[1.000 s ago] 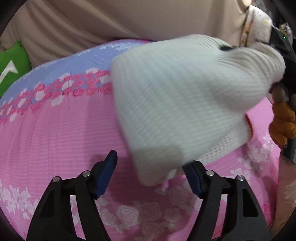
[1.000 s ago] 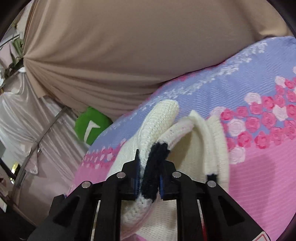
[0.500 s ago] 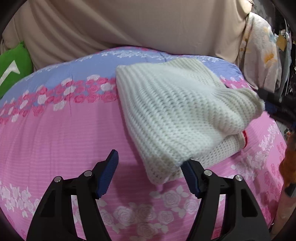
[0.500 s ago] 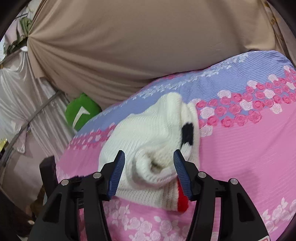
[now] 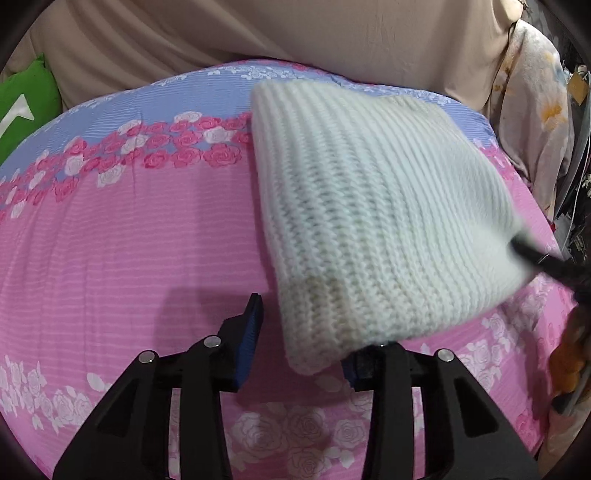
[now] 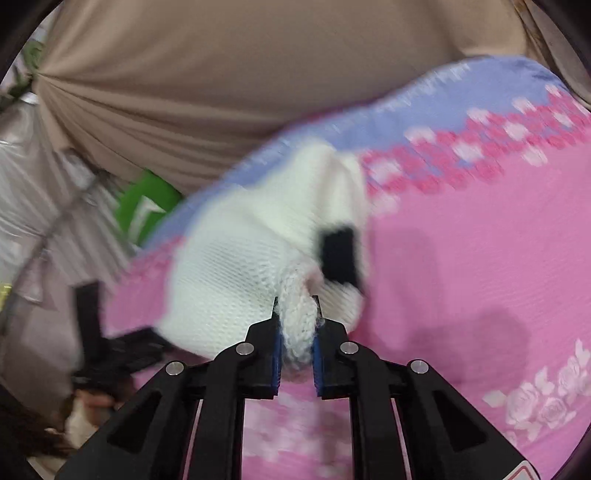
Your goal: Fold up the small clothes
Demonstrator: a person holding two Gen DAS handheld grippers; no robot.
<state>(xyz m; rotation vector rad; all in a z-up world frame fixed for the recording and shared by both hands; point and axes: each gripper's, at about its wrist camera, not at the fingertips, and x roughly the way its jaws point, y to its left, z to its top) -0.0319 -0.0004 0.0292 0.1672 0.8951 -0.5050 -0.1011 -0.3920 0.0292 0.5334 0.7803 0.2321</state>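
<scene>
A white knit garment [image 5: 369, 206] lies folded on the pink floral bedspread [image 5: 129, 240]. Its near corner hangs between the jaws of my left gripper [image 5: 303, 332], which are closing. The left pad stands clear of the knit and the right finger is partly hidden under the corner. In the right wrist view the garment [image 6: 236, 273] shows a black patch [image 6: 338, 254]. My right gripper [image 6: 295, 306] is closing, with a bunched fold of the white knit pinched between its pads. The right gripper [image 5: 535, 258] also shows as a dark blur at the garment's right edge.
A beige curtain [image 5: 295, 33] hangs behind the bed. A green cushion [image 5: 26, 103] sits at the far left corner. A floral cloth [image 5: 535, 110] hangs on the right. The left gripper [image 6: 110, 350] appears blurred at the bed's left edge in the right wrist view.
The right gripper let go of the black-trimmed edge, the garment dropped flat onto the bed, and the right jaws closed again on a white fold. The left jaws narrowed around the near corner.
</scene>
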